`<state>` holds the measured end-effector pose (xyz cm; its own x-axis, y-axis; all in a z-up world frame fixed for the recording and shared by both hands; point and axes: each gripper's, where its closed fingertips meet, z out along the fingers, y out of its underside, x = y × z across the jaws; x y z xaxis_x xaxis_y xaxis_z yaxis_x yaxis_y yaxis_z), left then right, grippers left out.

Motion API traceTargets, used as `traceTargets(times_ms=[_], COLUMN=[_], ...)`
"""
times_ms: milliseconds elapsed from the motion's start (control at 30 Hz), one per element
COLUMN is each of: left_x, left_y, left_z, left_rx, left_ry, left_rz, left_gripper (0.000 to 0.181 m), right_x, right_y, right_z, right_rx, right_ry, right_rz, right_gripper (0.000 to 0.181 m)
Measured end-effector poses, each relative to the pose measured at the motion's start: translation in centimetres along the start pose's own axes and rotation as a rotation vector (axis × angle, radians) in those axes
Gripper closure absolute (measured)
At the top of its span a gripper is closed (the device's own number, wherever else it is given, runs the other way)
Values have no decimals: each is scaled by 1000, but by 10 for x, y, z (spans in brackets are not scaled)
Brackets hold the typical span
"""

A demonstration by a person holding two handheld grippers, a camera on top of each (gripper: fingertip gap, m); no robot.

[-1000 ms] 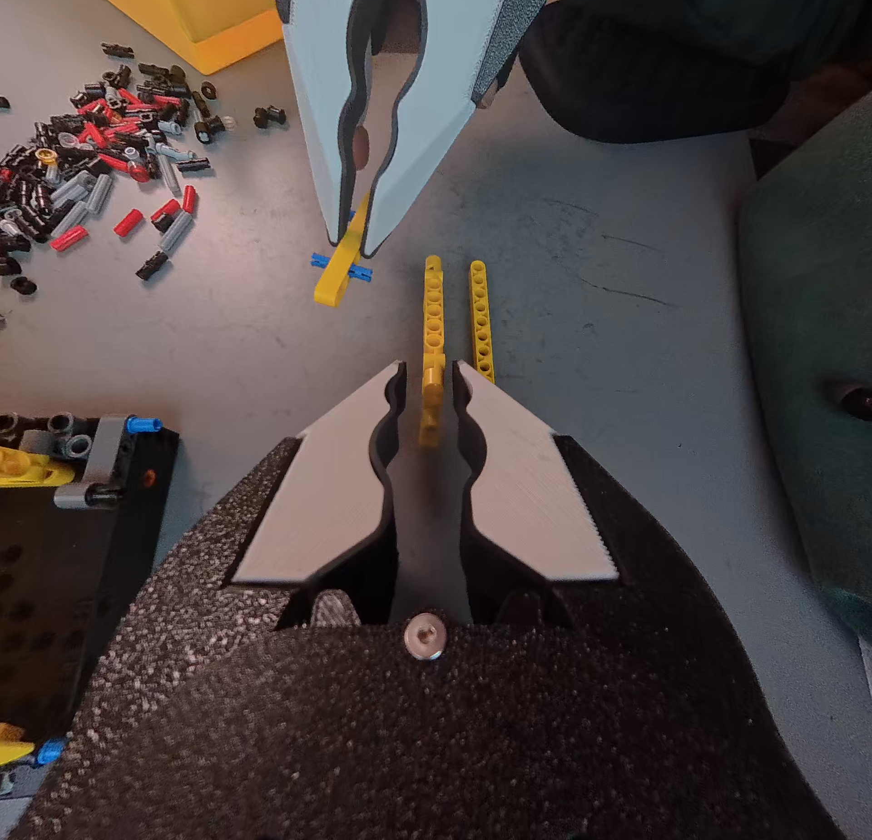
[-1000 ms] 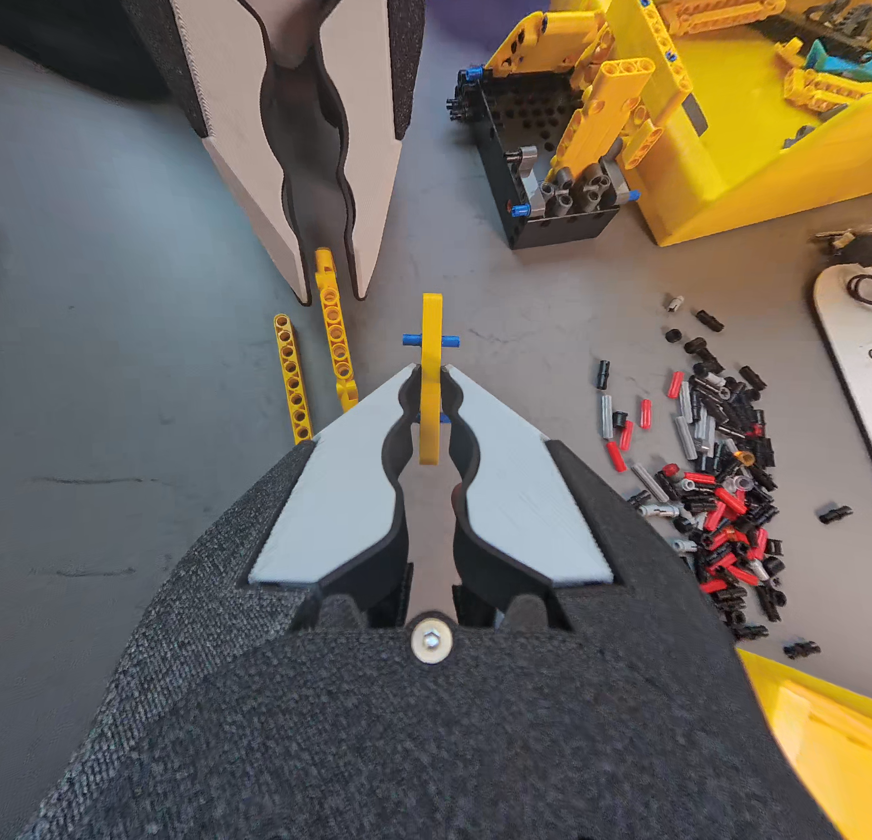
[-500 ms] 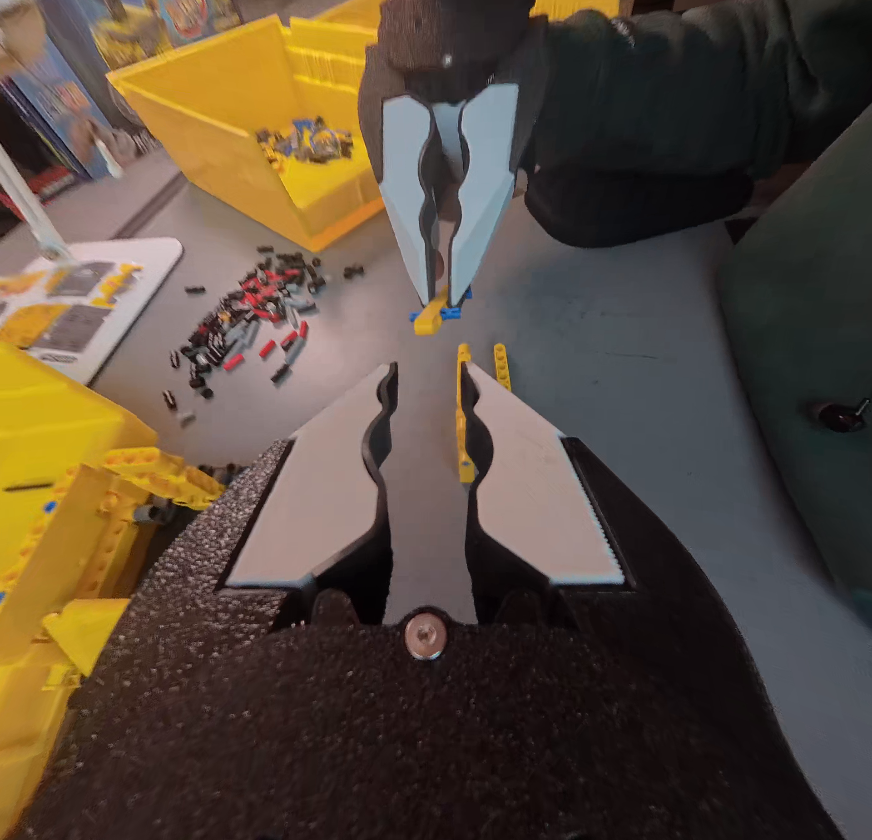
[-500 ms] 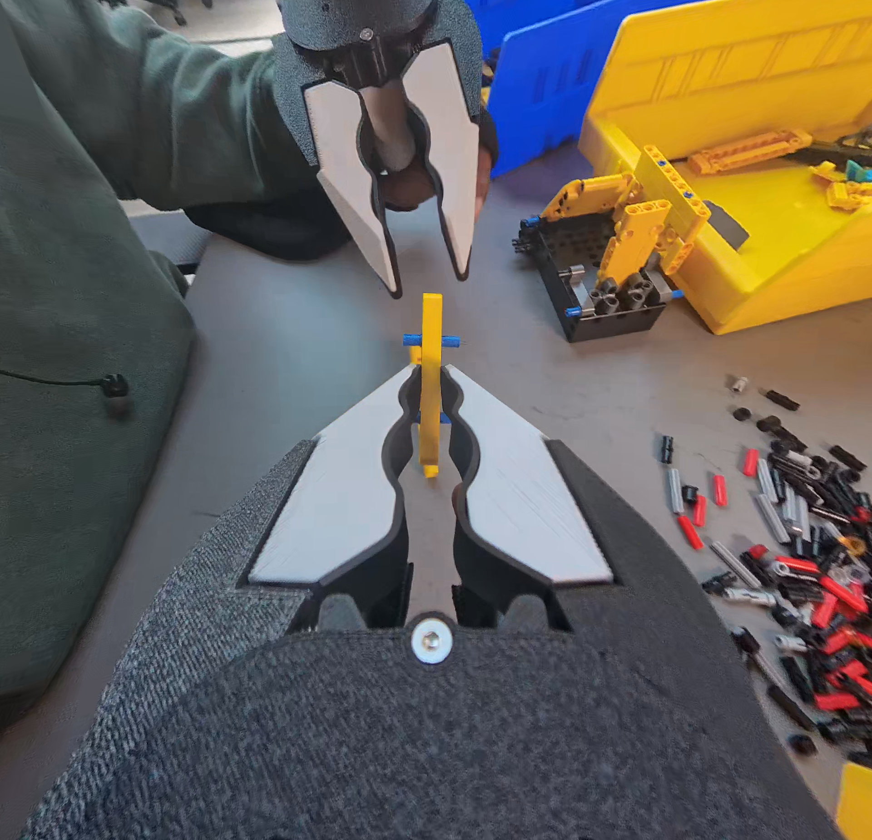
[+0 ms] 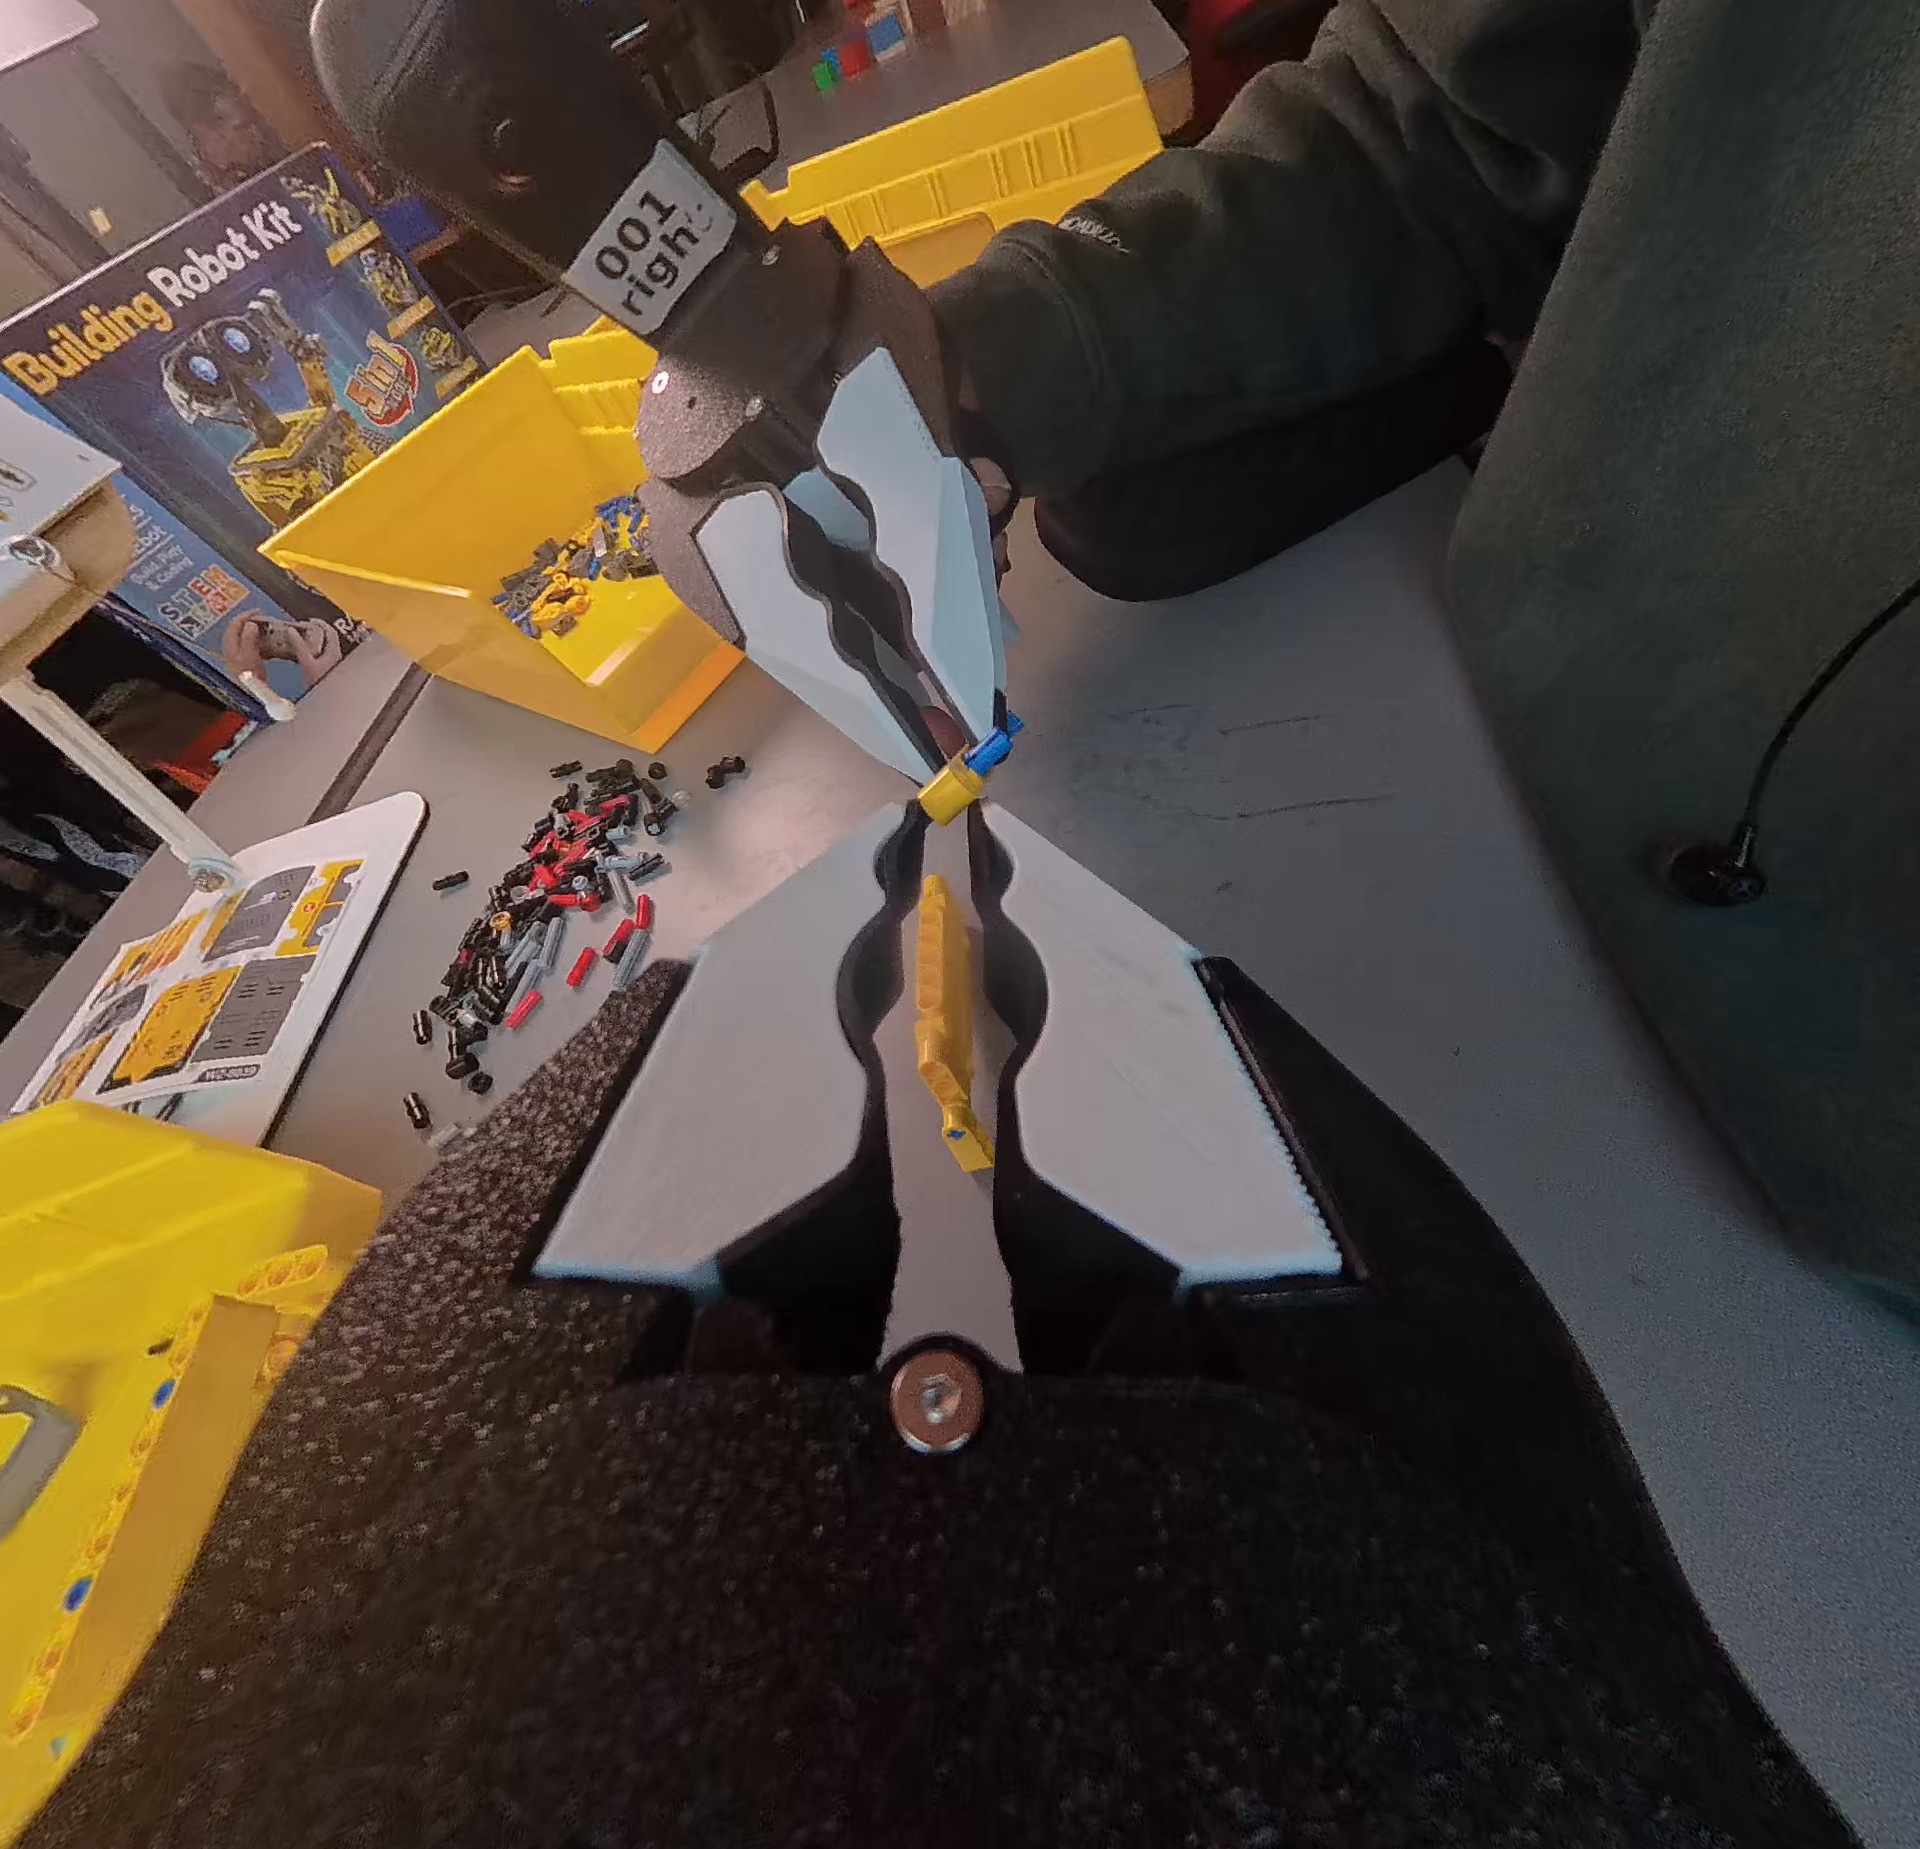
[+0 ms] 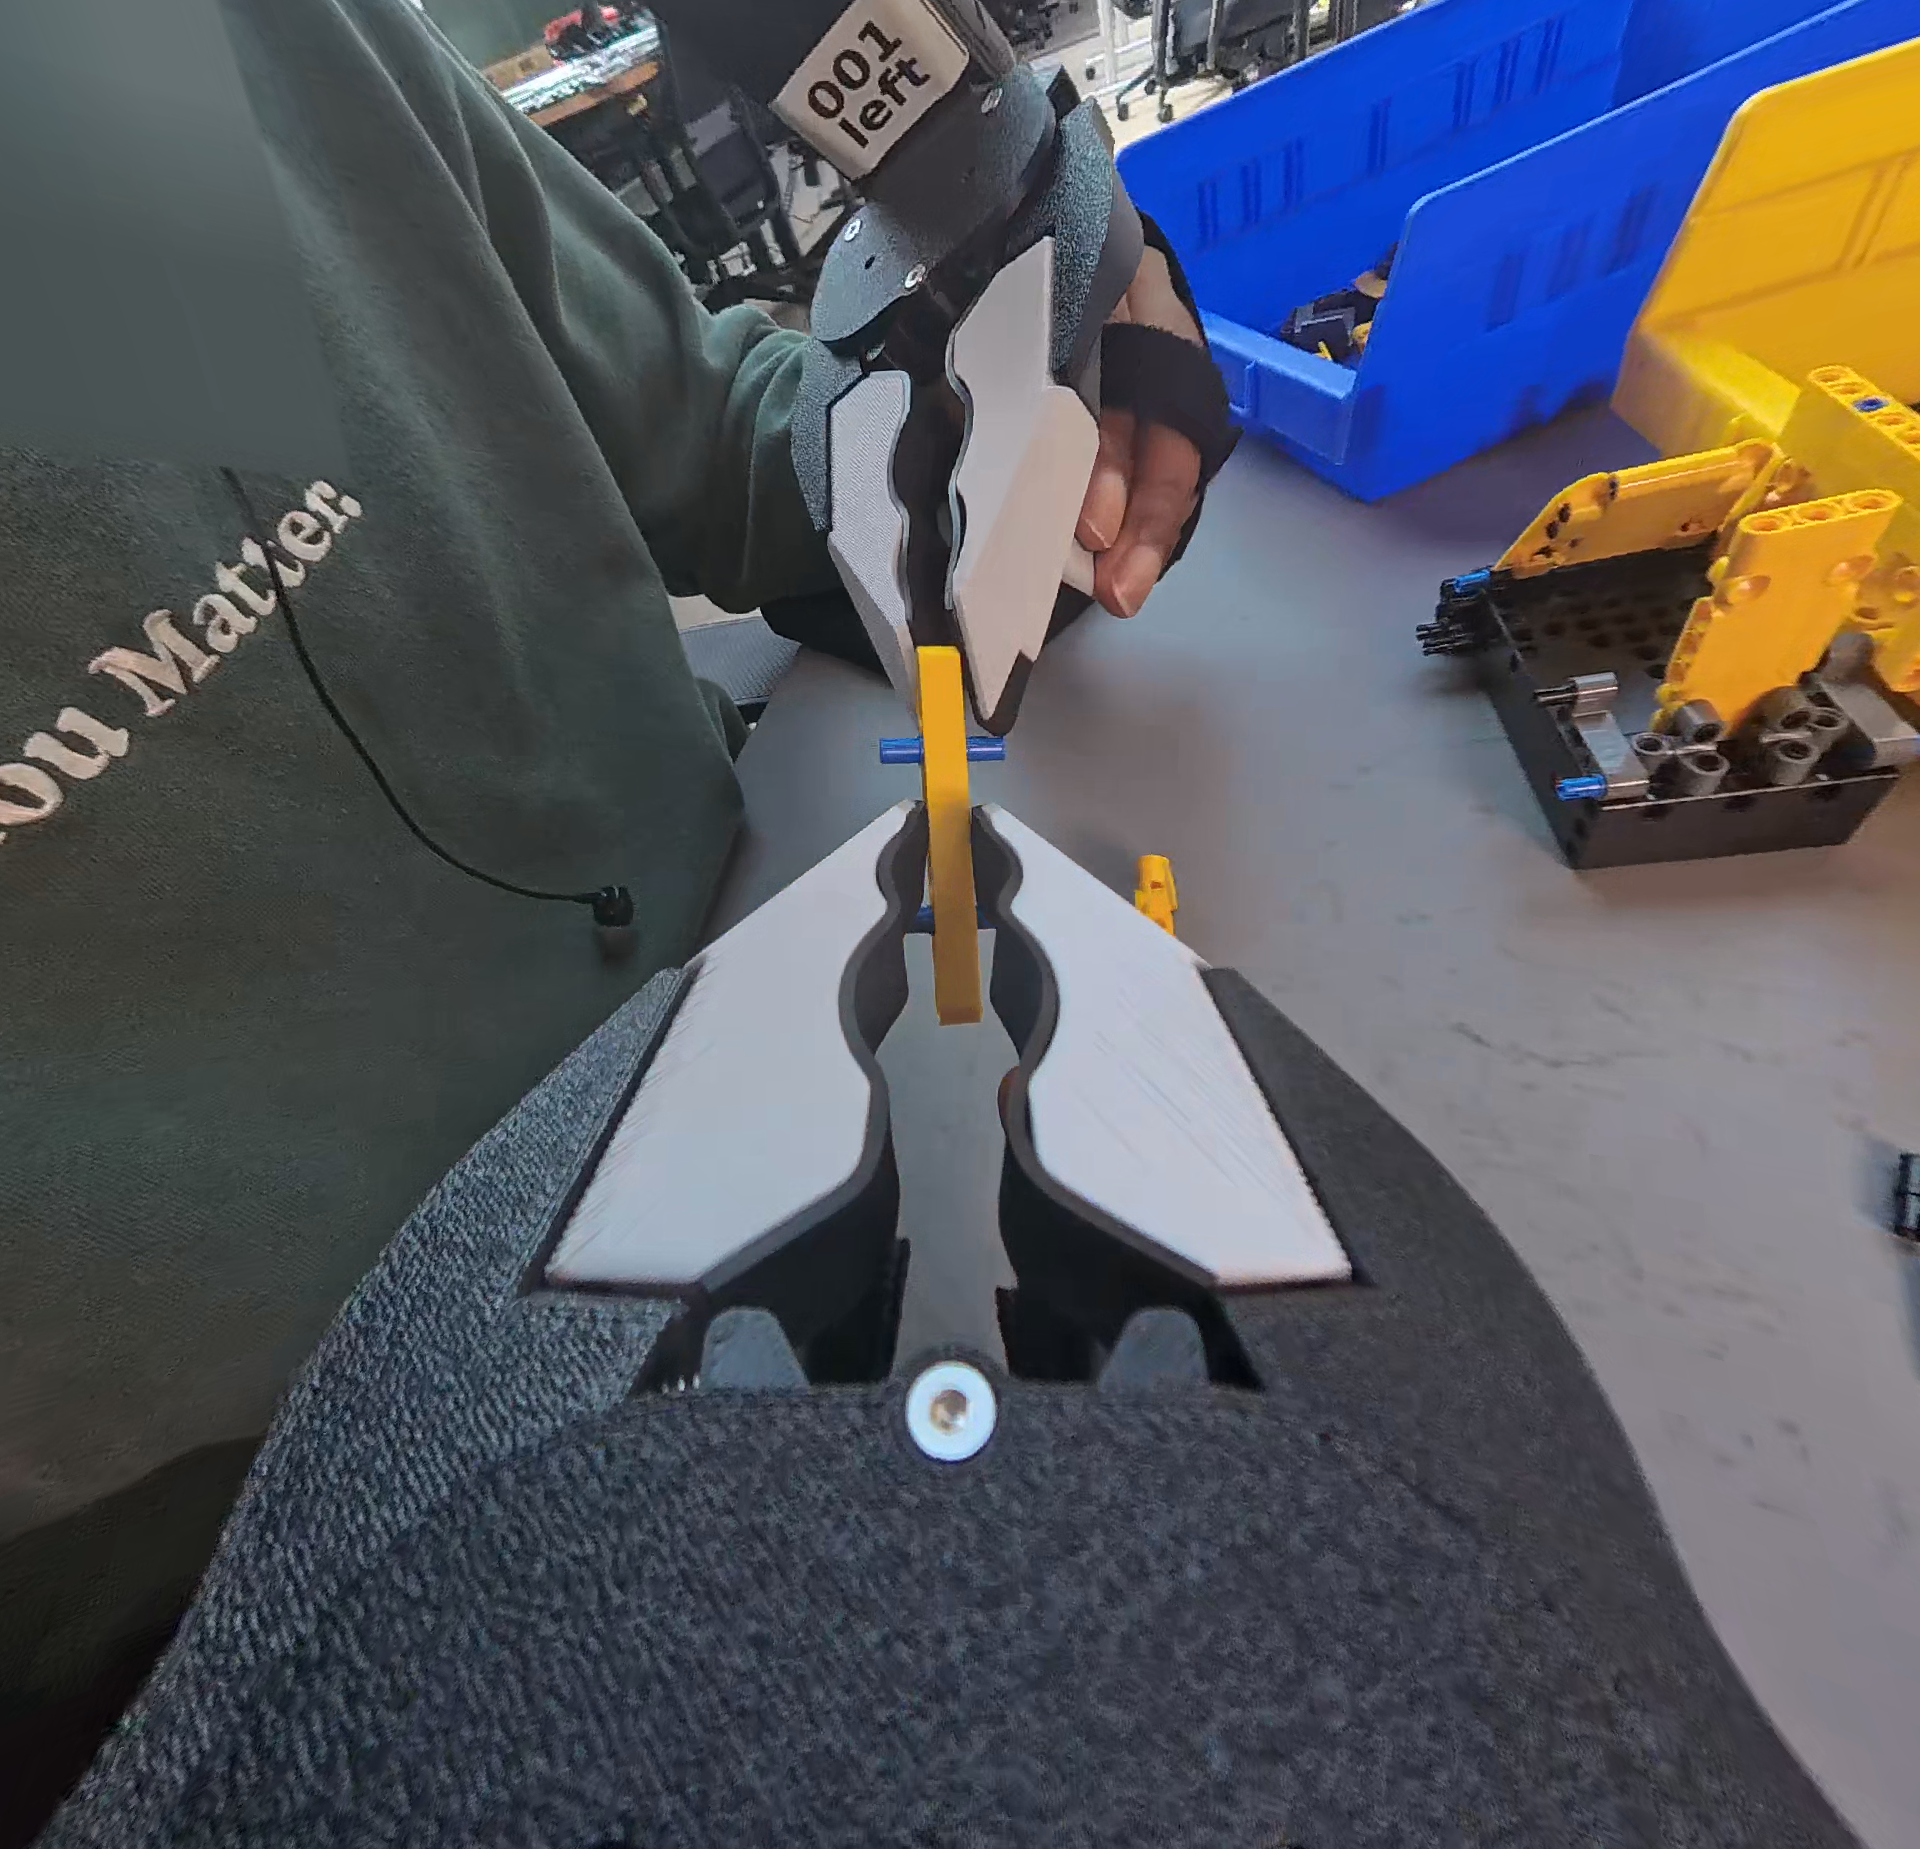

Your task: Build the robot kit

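Gripping a yellow beam (image 6: 951,864) above the bench (image 6: 1351,968) in clenched right claw (image 6: 948,812), left claw (image 5: 940,825) tips flanking its far end, hold unclear; probably light, stiff, slick, best pinched on flat sides, clear of blue pins (image 6: 899,750).

A: How much of the yellow beam (image 6: 950,843) held by the right gripper (image 6: 948,812) shows?

B: Its top end slips behind the left gripper (image 6: 940,698) fingertips, so contact there can't be judged. The blue pin (image 6: 940,750) crosses it, middle hidden.

A: And the beam lying on the table (image 5: 1195,760)?

B: The yellow perforated beam (image 5: 943,1010) runs under the left gripper's tips; its far end is covered.

A: Left side?

B: The yellow build (image 5: 125,1384) is blurred and cut off by the edge. The small loose pins (image 5: 551,926) are too tiny to sort.
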<state>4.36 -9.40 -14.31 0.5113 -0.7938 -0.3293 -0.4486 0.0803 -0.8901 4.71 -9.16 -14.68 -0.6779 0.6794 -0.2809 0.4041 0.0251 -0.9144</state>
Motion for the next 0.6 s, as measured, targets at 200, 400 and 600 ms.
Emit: traceTargets(times_ms=[200, 400, 600], left_x=[-22, -25, -24], left_y=[16, 18, 19], left_z=[1, 4, 4], left_rx=[-1, 41, 30], left_ry=[8, 52, 56], left_rz=[-336, -506, -504], left_gripper=[177, 178, 178], right_x=[23, 36, 39], right_y=[-7, 0, -1], right_z=[-10, -2, -2], right_rx=[-57, -195, -187], right_ry=[270, 453, 430], right_rz=[-249, -448, -366], right_gripper=[160, 170, 175])
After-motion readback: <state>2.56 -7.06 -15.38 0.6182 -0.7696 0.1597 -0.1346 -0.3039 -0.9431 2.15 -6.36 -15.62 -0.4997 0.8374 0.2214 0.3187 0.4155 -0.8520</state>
